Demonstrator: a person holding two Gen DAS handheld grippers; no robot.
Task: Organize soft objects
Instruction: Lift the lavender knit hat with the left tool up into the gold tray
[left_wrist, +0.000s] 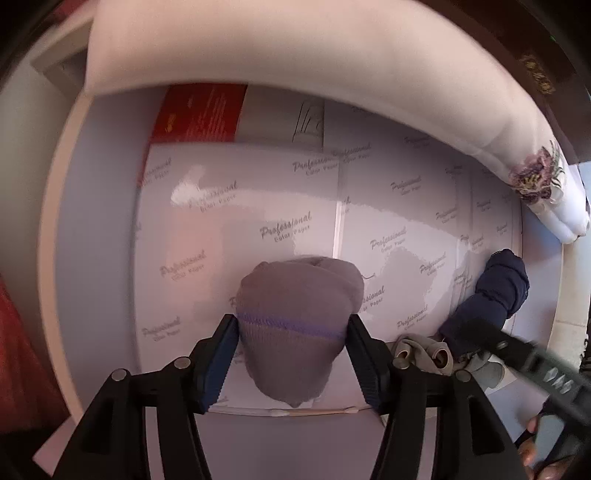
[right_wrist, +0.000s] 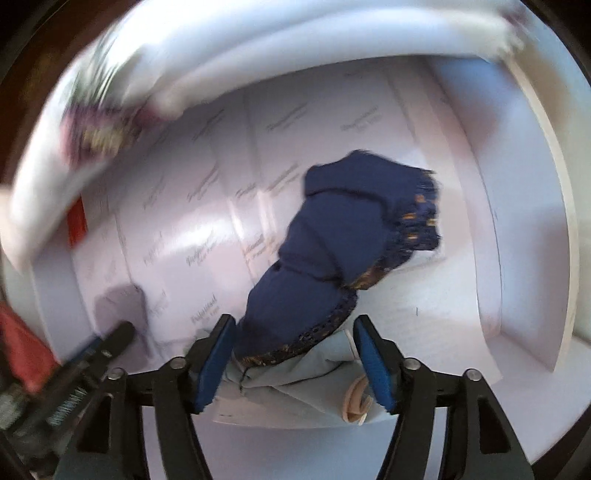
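A grey knit bundle with a purple stripe (left_wrist: 295, 295) lies on the printed paper between the fingers of my left gripper (left_wrist: 291, 325). It fills the gap and its sides meet both blue pads, with no visible squeeze. A navy cloth with gold-trimmed edging (right_wrist: 343, 229) lies between the fingers of my right gripper (right_wrist: 295, 325). The navy cloth touches the left pad and stands apart from the right one. Under it lies a pale grey-blue cloth (right_wrist: 306, 373). The left wrist view shows the navy cloth (left_wrist: 498, 284) at the right, with the blurred right gripper (left_wrist: 517, 350) over it.
Sheets of printed colour paper (left_wrist: 240, 206) line a white tray with raised walls (left_wrist: 51, 221). A folded white cloth with floral embroidery (left_wrist: 535, 177) arcs along the far side. A red package (left_wrist: 199, 110) sits at the back left. A cotton swab (left_wrist: 314, 411) lies near the front.
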